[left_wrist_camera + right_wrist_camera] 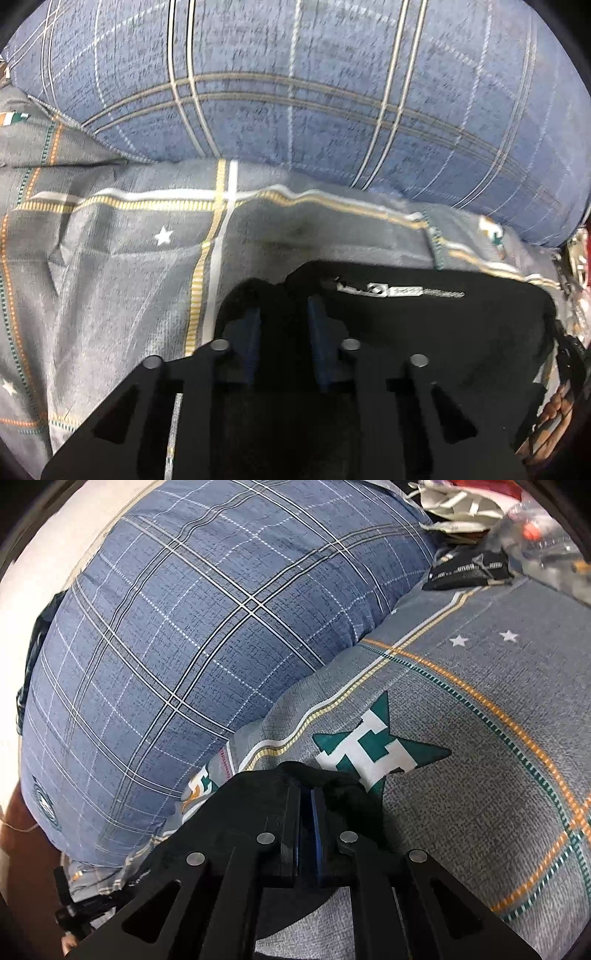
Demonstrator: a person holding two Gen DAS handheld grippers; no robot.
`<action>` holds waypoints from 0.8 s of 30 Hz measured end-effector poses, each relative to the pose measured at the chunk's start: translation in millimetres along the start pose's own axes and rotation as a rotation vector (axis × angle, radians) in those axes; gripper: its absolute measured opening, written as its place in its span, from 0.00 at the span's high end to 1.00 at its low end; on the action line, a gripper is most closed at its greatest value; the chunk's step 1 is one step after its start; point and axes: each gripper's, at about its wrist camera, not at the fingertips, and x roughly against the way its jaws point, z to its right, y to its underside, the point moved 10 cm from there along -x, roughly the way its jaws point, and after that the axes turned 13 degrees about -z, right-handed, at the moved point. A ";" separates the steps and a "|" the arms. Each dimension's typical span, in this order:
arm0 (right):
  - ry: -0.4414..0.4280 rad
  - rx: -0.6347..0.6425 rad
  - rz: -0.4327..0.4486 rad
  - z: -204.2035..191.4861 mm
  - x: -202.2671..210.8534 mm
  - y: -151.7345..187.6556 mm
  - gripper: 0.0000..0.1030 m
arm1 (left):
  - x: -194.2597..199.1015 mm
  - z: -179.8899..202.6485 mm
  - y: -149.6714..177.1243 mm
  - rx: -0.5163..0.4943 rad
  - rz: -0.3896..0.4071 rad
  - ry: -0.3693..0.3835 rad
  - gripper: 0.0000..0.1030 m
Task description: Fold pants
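Observation:
The black pants (424, 332) lie on a grey patterned bedsheet (129, 277), with a silver zipper (399, 291) showing near their far edge. My left gripper (282, 317) has its blue-padded jaws a small gap apart with black fabric between them; whether it grips is unclear. In the right wrist view my right gripper (308, 794) is shut on a bunched edge of the black pants (332, 786), which spread under and left of the fingers.
A large blue plaid pillow (295, 92) lies just beyond the pants, also in the right wrist view (184, 646). Clutter, including a black item (469, 570) and white things, sits at the far right. The bedsheet (461, 812) extends to the right.

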 end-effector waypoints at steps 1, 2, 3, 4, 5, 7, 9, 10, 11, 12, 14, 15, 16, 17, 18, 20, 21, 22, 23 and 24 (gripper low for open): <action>-0.010 0.002 -0.002 -0.2 -0.8 -1.3 0.92 | 5.3 2.8 -1.8 -0.021 0.023 -0.002 0.91; -0.016 0.004 -0.002 -0.8 -1.1 -1.7 0.92 | 8.2 6.3 -2.7 -0.040 0.036 -0.007 0.91; -0.024 0.004 -0.001 -1.2 -1.4 -2.5 0.92 | 11.8 9.3 -2.6 -0.057 0.048 -0.011 0.91; -0.035 0.001 -0.001 -1.5 -1.6 -3.3 0.92 | 15.2 12.6 -2.5 -0.073 0.061 -0.012 0.92; -0.048 -0.003 0.000 -1.4 -1.3 -4.6 0.92 | 15.5 15.8 -3.6 -0.083 0.070 -0.012 0.93; -0.074 -0.008 0.008 -1.5 0.8 -7.3 0.93 | 22.7 24.0 -3.0 -0.119 0.104 0.000 0.94; -0.080 -0.007 0.028 -0.9 6.1 -10.8 0.94 | 32.0 28.8 -2.5 -0.131 0.140 0.021 0.94; -0.080 -0.008 0.034 -0.5 8.4 -12.5 0.95 | 36.1 29.4 -2.7 -0.130 0.155 0.033 0.94; -0.085 -0.009 0.040 0.1 11.6 -14.0 0.95 | 41.2 30.1 -2.0 -0.129 0.170 0.046 0.94; -0.090 -0.009 0.046 0.3 14.4 -15.5 0.95 | 45.2 31.1 -1.5 -0.131 0.182 0.053 0.94; -0.088 -0.010 0.058 2.4 20.2 -17.4 0.95 | 52.5 35.3 -0.1 -0.145 0.209 0.056 0.94; -0.091 -0.011 0.060 3.0 22.3 -17.3 0.95 | 56.8 36.6 2.1 -0.158 0.221 0.061 0.94; -0.097 -0.012 0.058 3.5 23.9 -17.3 0.95 | 61.7 39.8 5.7 -0.177 0.232 0.076 0.94; -0.099 -0.013 0.056 3.8 24.5 -17.6 0.95 | 62.5 41.0 6.8 -0.184 0.235 0.078 0.94; -0.100 -0.014 0.057 4.1 25.5 -17.9 0.95 | 67.0 42.1 9.4 -0.190 0.243 0.082 0.94; -0.111 -0.015 0.064 3.8 28.9 -18.1 0.95 | 74.7 46.9 11.9 -0.194 0.259 0.114 0.94; -0.120 -0.017 0.067 3.2 31.0 -17.7 0.95 | 77.6 48.9 14.8 -0.197 0.268 0.120 0.94; -0.127 -0.020 0.070 2.5 32.8 -17.8 0.95 | 84.0 50.6 17.4 -0.203 0.282 0.126 0.94; -0.134 -0.019 0.073 1.1 34.6 -17.9 0.96 | 87.8 51.6 19.5 -0.203 0.288 0.133 0.94; -0.139 -0.018 0.076 0.1 36.8 -17.8 0.96 | 91.0 51.9 21.7 -0.202 0.292 0.141 0.94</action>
